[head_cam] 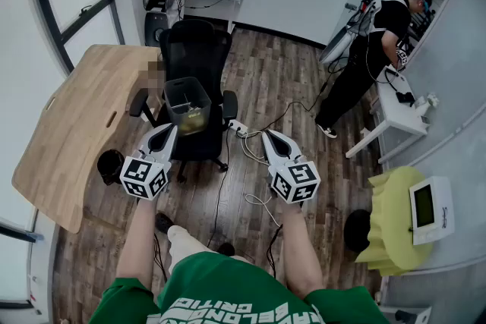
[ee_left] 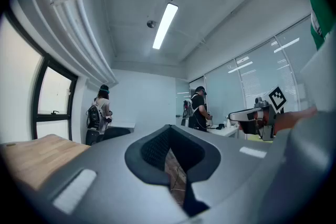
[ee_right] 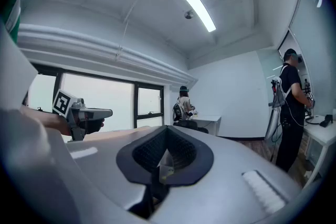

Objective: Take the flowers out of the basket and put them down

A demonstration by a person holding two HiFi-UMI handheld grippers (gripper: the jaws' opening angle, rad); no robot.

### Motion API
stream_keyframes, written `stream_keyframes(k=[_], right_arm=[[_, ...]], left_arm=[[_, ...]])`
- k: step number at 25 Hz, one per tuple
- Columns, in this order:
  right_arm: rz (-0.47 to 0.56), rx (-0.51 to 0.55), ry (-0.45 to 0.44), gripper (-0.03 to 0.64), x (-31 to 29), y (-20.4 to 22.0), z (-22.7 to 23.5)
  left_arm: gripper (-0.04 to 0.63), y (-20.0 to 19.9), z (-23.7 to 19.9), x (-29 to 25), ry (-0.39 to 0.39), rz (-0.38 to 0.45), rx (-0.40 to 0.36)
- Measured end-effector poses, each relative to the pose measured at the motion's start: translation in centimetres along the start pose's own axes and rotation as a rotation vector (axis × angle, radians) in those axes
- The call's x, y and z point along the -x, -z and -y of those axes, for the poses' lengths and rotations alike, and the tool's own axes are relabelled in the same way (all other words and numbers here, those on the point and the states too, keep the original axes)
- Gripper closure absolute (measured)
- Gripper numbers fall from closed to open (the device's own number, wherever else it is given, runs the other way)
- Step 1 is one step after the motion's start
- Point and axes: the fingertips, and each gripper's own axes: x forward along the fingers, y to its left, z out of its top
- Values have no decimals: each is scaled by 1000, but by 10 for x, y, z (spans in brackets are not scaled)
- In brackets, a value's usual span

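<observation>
Looking down in the head view, a dark basket stood on the seat of a black office chair. The flowers lay low inside it as a yellow-green clump. The left hand-held gripper showed close to the basket's lower left edge, its jaws pressed together and empty; whether it touched the basket could not be told. The right hand-held gripper was apart to the right over the wooden floor, also pressed together on nothing. A wooden table lay at the left. In the left gripper view, the jaws met, with only a thin slit of floor between them. In the right gripper view, the jaws were closed and empty too.
</observation>
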Motion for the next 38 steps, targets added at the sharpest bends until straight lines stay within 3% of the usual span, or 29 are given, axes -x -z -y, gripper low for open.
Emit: stream_keyframes(k=[22, 38], right_arm=[[-5, -17, 8, 611, -14, 11, 21], [-37, -28, 1, 611, -82, 20, 7]], left_arm=[[578, 9, -9, -21, -5, -16, 2], [578, 18, -80, -35, -15, -29, 31]])
